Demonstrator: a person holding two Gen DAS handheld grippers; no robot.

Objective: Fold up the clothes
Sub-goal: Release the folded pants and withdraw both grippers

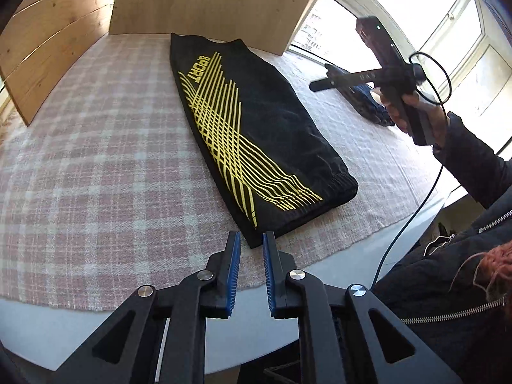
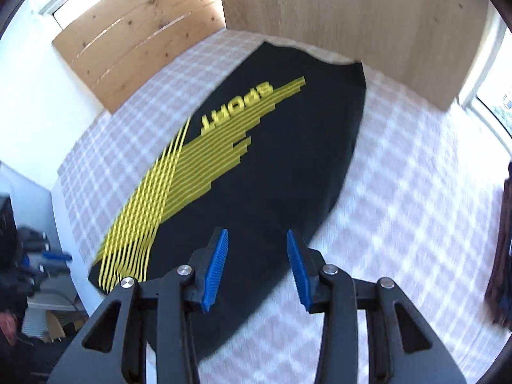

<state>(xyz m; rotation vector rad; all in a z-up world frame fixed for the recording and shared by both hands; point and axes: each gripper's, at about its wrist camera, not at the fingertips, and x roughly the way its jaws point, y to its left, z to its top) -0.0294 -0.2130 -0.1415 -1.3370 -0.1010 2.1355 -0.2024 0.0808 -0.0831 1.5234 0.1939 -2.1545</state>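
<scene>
Shorts (image 1: 262, 134), black with yellow crossing lines and the word SPORT printed in yellow, are laid flat and folded lengthwise on a pink-and-white checked cloth (image 1: 96, 166) that covers the surface. The elastic hem end is seen nearest the left tool (image 1: 251, 256), and the other end lies close to the wooden panels (image 1: 204, 0) standing at the back of the surface. The left tool is held above the near edge of the cloth, just short of the shorts' corner; its blue-padded fingers (image 1: 233, 275) are parted by a narrow gap and nothing is held between them.

In the right wrist view (blurred by motion) the same shorts (image 2: 288, 166) are seen from above, with the print running off to the left. The right tool (image 2: 257, 256) is held over the black fabric, its blue pads (image 2: 216, 272) set well apart and empty; whether the cloth is touched by them cannot be told.

In the left wrist view the right tool (image 1: 323, 83) is seen raised at the right side, gripped by the person's hand (image 1: 412, 112), with a black cable (image 1: 412, 204) hanging from it. A dark blue garment (image 1: 371, 105) is seen lying on the cloth beyond it, near the bright window (image 1: 416, 16).
</scene>
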